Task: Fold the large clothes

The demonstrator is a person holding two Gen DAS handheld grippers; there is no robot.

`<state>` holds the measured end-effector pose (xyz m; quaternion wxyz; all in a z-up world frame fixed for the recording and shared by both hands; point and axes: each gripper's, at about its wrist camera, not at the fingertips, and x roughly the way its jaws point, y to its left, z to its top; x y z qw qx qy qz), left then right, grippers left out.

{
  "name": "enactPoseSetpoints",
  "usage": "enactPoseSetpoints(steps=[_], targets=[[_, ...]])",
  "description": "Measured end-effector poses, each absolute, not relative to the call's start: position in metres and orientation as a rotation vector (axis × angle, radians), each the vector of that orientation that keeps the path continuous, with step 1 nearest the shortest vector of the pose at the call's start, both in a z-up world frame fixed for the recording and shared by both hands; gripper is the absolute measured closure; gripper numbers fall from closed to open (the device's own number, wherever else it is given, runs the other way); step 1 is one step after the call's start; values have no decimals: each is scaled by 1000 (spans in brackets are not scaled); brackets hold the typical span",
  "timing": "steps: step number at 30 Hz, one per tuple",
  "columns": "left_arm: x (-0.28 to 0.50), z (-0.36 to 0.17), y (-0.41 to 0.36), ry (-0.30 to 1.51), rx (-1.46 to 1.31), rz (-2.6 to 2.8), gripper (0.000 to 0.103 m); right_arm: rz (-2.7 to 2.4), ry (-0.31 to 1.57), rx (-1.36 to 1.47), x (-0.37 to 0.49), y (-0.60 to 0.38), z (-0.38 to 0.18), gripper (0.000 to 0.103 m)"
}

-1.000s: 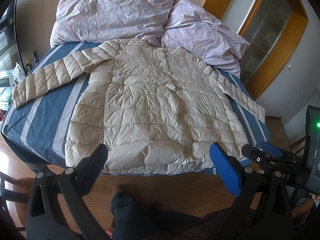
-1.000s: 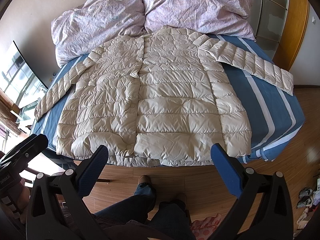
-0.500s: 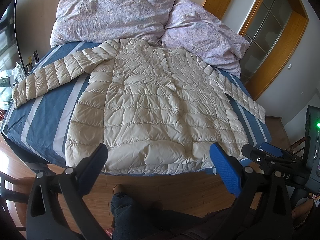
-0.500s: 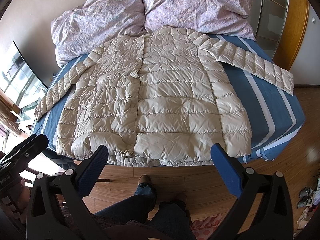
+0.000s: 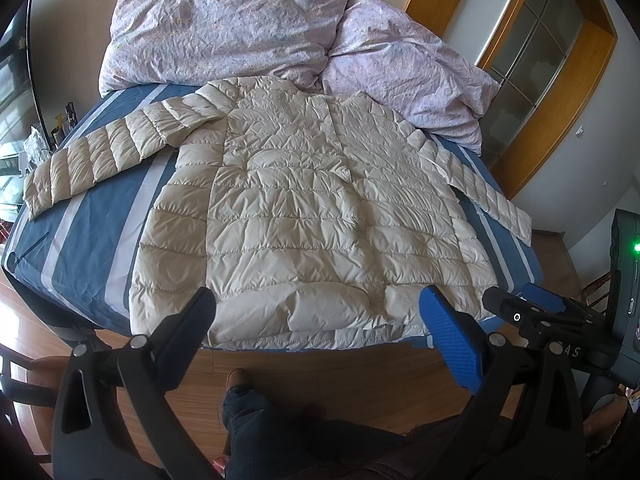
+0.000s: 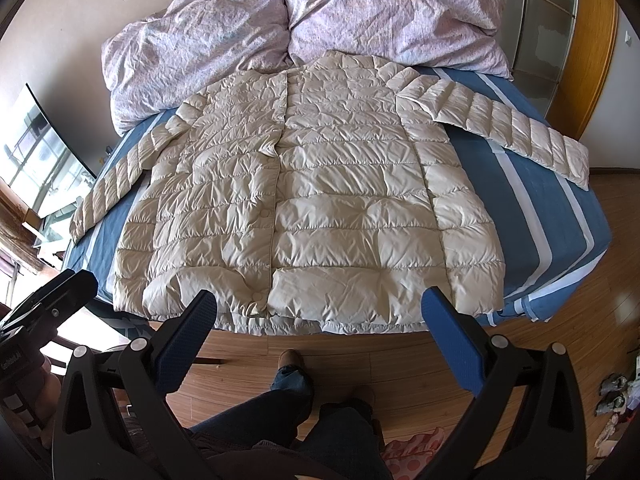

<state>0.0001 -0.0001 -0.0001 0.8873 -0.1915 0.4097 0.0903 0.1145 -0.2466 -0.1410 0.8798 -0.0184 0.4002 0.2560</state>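
A cream quilted puffer jacket (image 5: 304,216) lies flat and front up on the blue striped bed (image 5: 92,216), both sleeves spread out to the sides. It also shows in the right wrist view (image 6: 312,200). My left gripper (image 5: 316,312) is open and empty, held over the floor just short of the jacket's hem. My right gripper (image 6: 320,312) is open and empty, also just short of the hem. The right gripper's body shows at the right edge of the left wrist view (image 5: 552,320).
Two lilac pillows (image 5: 224,28) (image 6: 392,12) lie at the head of the bed. The person's legs and shoes (image 6: 292,376) stand on the wooden floor (image 6: 400,360) at the bed's foot. A wooden door frame (image 5: 560,92) is to the right. A window (image 6: 36,160) is to the left.
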Motion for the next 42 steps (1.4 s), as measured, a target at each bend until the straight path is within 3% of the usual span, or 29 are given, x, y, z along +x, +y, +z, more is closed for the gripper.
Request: enactPoseSetpoints(steps=[17,34,42], targets=[[25,-10,14,877,-405,225,2,440,867,48,171,-261,-147,1],[105,-30,36,945,-366,325,2,127,893,235,360,-385,-169,1],[126,-40,37,1001,-360,339,2,-123,943,388,442,-489,-193,22]])
